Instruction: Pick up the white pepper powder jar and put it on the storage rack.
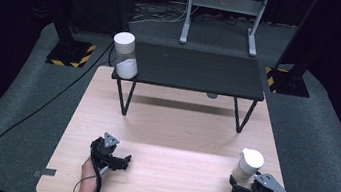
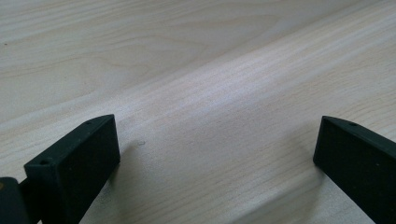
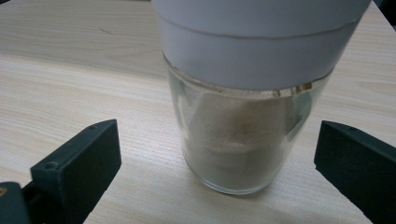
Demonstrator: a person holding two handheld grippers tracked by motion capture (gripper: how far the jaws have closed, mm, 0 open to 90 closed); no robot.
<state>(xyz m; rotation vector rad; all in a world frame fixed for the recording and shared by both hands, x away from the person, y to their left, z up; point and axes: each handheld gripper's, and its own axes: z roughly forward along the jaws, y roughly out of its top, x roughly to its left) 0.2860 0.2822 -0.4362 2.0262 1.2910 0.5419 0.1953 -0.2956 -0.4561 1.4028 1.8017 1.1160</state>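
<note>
Right gripper [image 1: 243,183] is sitting at the near right corner of the worktop [image 1: 179,127], fingers [image 3: 77,161] spread wide to either side of the jar [image 3: 243,135], not touching it, lined up for a grasp. The jar is standing upright, white lid on, powder inside. Left gripper [image 1: 121,161] is resting low at near left, fingers [image 2: 74,163] wide and gripping nothing, likely idling. A second jar [image 1: 125,55] is standing on the shelf [image 1: 197,69].

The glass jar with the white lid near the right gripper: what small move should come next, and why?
Probably ease the right gripper forward a little, then close it. Its jaws stand open on either side of the glass jar, apart from the glass, and the jar stands upright on the wooden table, just ahead of the jaws.
</note>
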